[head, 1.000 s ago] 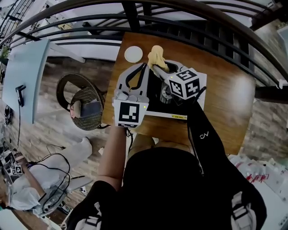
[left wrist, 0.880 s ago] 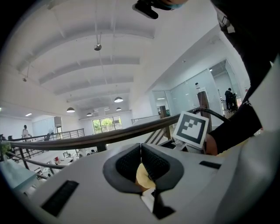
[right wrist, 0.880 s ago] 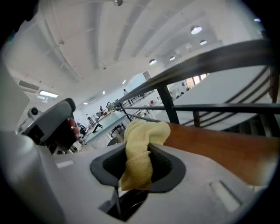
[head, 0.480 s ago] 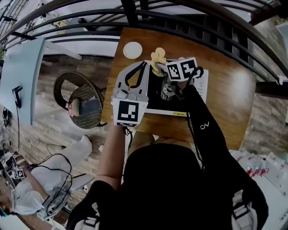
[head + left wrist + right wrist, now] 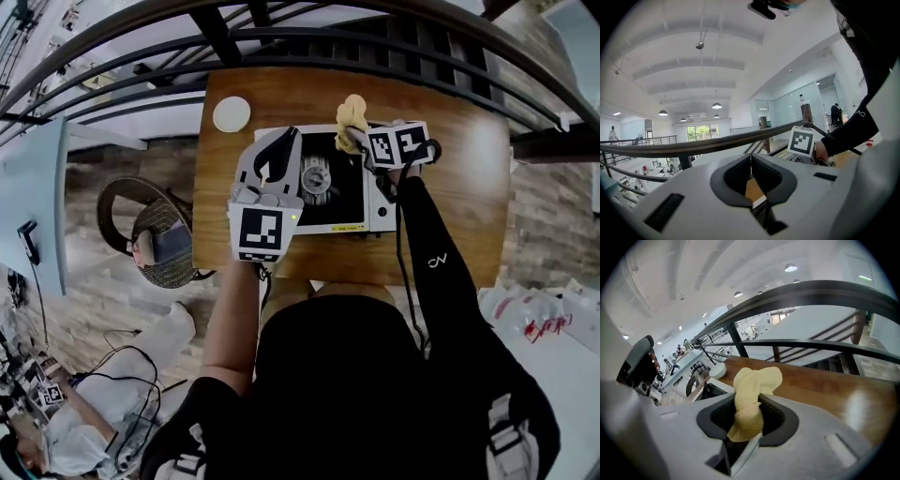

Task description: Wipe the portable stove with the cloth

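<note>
Cloth (image 5: 352,112): yellow and bunched, at the far edge of the portable stove (image 5: 342,197), just right of the burner (image 5: 314,178)
Right tongs (image 5: 352,141): closed on the cloth mid-length, so a loose wad sticks out past the tips as the wiping pad
Contact: cannot tell whether the wad touches the stove top or hangs just above it
Left tongs (image 5: 288,136): tips together with nothing between them, lying over the stove's left side, probably to steady it while staying out of the cloth's way
Stove: white body with a black top, in the middle of the wooden desk (image 5: 459,187), knob end to the right
Dish (image 5: 232,114): small, round and white, on the desk's far left, apart from the stove
Stage: wiping seems to be under way at the far right corner; most of the top looks left to cover
Risk: the narrow wad could snag on the burner
</note>
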A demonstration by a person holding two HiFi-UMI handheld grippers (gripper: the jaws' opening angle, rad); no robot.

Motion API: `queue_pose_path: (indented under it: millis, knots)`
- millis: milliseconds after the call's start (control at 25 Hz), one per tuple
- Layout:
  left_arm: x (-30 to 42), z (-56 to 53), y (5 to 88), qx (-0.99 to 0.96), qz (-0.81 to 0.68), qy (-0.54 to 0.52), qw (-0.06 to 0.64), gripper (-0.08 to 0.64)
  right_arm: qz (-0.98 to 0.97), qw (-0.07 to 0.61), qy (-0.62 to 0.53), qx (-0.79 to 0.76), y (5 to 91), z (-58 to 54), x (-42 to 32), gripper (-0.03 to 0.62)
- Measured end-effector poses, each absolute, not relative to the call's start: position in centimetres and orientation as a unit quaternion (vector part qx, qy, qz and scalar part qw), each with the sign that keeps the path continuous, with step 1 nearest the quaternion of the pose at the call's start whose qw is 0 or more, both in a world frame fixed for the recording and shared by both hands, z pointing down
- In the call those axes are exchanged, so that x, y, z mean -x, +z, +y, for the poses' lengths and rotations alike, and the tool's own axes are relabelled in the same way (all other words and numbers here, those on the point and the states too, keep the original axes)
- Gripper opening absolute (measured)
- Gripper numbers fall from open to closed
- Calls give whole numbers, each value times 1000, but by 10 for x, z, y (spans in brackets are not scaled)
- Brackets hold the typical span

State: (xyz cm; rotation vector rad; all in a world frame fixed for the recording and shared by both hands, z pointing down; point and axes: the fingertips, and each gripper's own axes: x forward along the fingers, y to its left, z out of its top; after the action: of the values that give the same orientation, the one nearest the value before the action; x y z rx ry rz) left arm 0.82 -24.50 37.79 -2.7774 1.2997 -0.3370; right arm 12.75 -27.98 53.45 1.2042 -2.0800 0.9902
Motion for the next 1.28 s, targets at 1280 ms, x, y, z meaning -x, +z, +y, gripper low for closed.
queue_pose_path:
  millis: [1280]
  knots:
    - [-70, -189, 396, 928, 353, -114, 28, 11, -759, 272, 383, -451, 572, -109, -179, 112]
